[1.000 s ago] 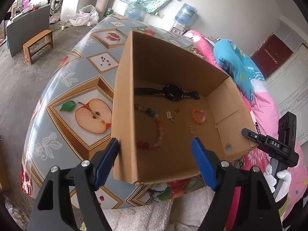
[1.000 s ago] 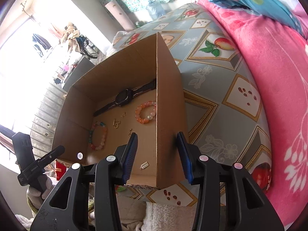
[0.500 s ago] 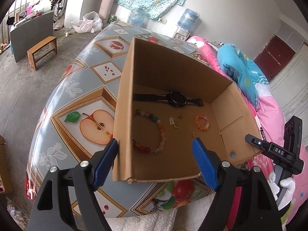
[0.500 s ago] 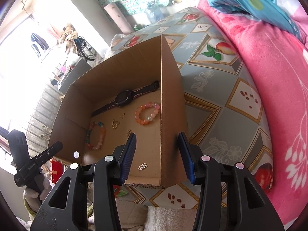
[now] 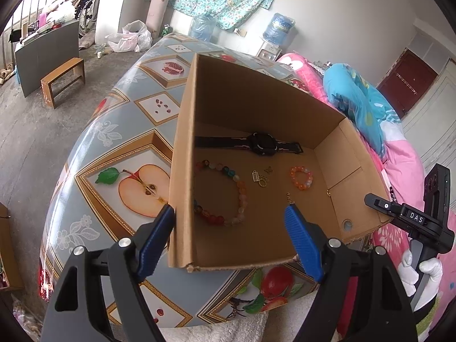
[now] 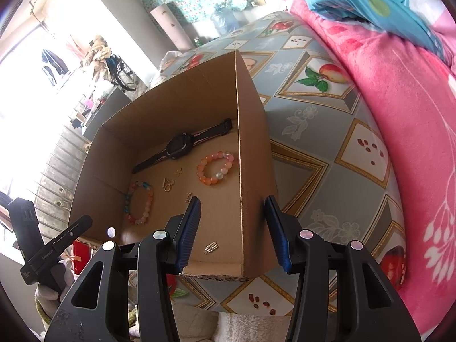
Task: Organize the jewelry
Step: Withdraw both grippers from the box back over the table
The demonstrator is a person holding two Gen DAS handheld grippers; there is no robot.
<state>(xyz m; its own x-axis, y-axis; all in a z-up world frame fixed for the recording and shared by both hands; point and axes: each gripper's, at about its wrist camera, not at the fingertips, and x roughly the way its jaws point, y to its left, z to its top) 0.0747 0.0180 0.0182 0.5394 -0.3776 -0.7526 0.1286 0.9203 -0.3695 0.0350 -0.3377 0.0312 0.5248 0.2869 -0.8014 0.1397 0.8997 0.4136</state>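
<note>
Black watch (image 5: 263, 144), orange bracelet (image 5: 301, 177), fruit-patterned tablecloth (image 5: 114, 154)

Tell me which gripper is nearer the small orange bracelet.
Right. The right gripper straddles the box wall just beside the orange bracelet; the left gripper straddles the opposite wall, across the box floor from it.

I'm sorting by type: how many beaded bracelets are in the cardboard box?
2. The large multicoloured bracelet lies near the box's left wall; the small orange bracelet lies near the right wall, below the watch. None seems hidden.
</note>
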